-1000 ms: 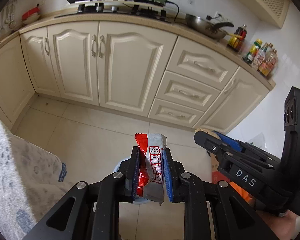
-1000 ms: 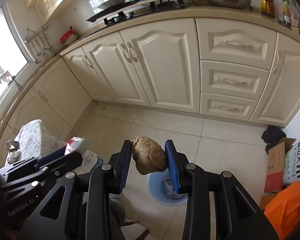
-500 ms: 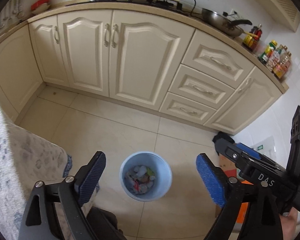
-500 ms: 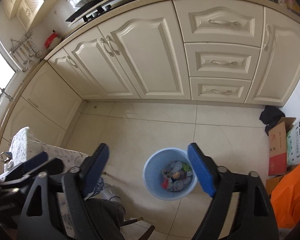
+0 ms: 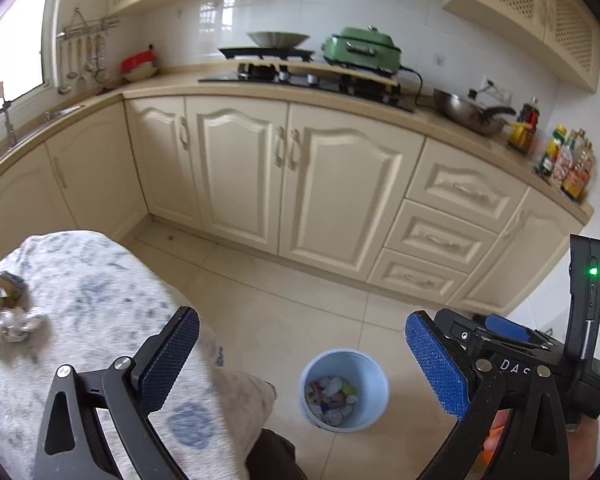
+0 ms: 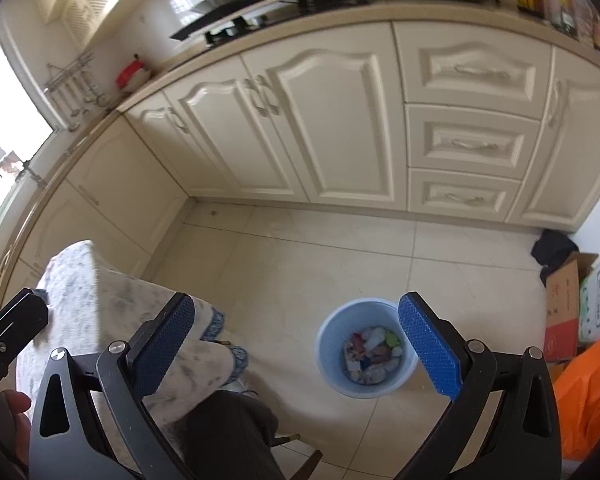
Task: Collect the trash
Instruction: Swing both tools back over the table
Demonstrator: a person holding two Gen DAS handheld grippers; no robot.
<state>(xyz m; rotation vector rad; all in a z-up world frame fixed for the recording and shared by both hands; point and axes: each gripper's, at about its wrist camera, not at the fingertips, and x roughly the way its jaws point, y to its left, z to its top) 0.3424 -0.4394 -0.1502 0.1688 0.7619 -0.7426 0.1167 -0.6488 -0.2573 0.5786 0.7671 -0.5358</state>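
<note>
A: Both claws? State.

B: Left gripper (image 5: 302, 360) spread wide, nothing between the pads. Right gripper (image 6: 296, 350) the same: wide, empty.

A: Bin?

B: Blue bin (image 6: 332, 332) on the floor tiles, below and ahead of both, part-filled with mixed wrappers. Visible from the left too (image 5: 374, 372).

A: Trash left?

B: Crumpled scraps (image 5: 6, 312) on the clothed table (image 5: 100, 300), far left edge of the left view. Kind unclear.

A: Step?

B: Judged as between drops; next pickup pending. Calls for swinging left to the table, centring the pads on one scrap, closing gently. Light stuff, may slip.
</note>
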